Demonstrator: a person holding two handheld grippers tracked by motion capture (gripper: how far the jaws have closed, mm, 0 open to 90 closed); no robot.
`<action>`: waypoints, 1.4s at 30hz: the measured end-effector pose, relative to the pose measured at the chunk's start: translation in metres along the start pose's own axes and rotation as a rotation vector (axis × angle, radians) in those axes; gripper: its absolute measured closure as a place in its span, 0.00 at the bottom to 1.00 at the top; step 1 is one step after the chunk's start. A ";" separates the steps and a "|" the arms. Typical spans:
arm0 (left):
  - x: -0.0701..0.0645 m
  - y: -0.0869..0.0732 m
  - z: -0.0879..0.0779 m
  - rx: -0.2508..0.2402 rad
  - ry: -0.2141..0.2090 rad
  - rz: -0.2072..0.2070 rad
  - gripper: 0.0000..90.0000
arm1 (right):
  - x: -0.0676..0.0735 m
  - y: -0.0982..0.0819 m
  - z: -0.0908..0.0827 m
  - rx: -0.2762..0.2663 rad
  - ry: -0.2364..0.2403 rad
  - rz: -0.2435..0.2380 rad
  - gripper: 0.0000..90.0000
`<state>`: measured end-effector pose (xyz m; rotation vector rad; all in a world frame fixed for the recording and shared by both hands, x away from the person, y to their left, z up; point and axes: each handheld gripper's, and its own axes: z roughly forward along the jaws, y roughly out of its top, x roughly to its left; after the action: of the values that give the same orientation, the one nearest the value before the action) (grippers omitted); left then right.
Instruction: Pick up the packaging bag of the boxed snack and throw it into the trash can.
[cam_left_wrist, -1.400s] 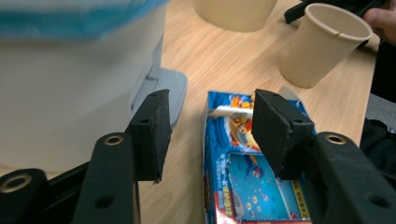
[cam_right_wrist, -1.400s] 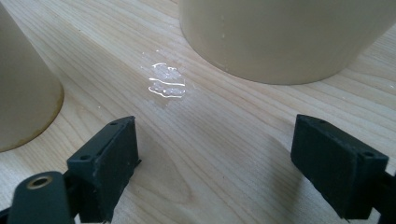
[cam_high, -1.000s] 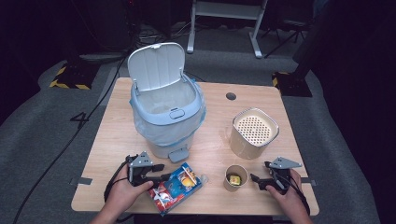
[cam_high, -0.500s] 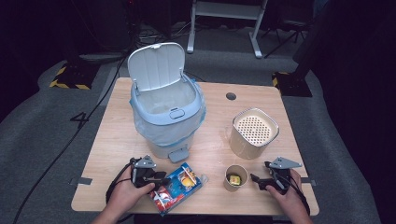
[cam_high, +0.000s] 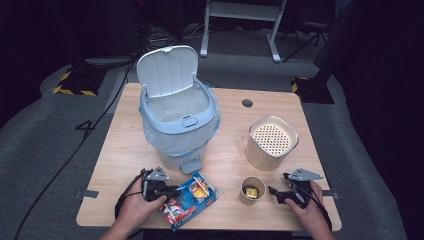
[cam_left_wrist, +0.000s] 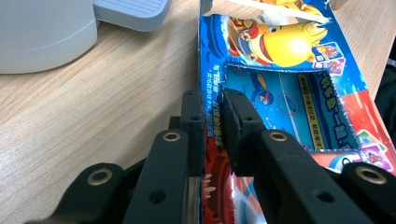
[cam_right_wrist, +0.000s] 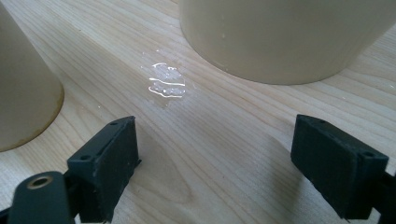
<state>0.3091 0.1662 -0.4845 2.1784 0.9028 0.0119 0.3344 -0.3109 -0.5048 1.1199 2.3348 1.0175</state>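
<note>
We judge the tidy-up barely begun: pedal bin (cam_high: 177, 120) lid up, nothing visibly inside. Torn snack box (cam_high: 190, 199) lies flat just in front of the bin's pedal; paper cup (cam_high: 252, 189) to the bin's front-right. Left gripper (cam_left_wrist: 212, 116) jaws nearly closed, pinching the box's side wall. Right gripper (cam_right_wrist: 229, 163) jaws wide apart, empty, beside the cup.

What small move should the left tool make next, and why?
Probably lift the snack box a little off the table. The left tool is already shut on the box's edge, and the bin stands open just behind it, so raising it seems the natural step.
</note>
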 end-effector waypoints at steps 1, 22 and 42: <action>0.000 0.000 0.000 -0.003 0.001 0.001 0.88 | 0.000 0.000 0.000 0.000 0.000 0.000 0.17; -0.014 0.017 -0.038 -0.230 -0.033 0.064 1.00 | 0.000 0.000 0.000 0.000 0.000 0.000 0.17; -0.030 0.070 -0.098 -0.428 -0.033 0.208 1.00 | 0.000 0.000 0.000 -0.001 -0.001 0.001 0.17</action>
<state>0.3016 0.1793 -0.3613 1.8532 0.5867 0.2470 0.3348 -0.3107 -0.5049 1.1209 2.3329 1.0175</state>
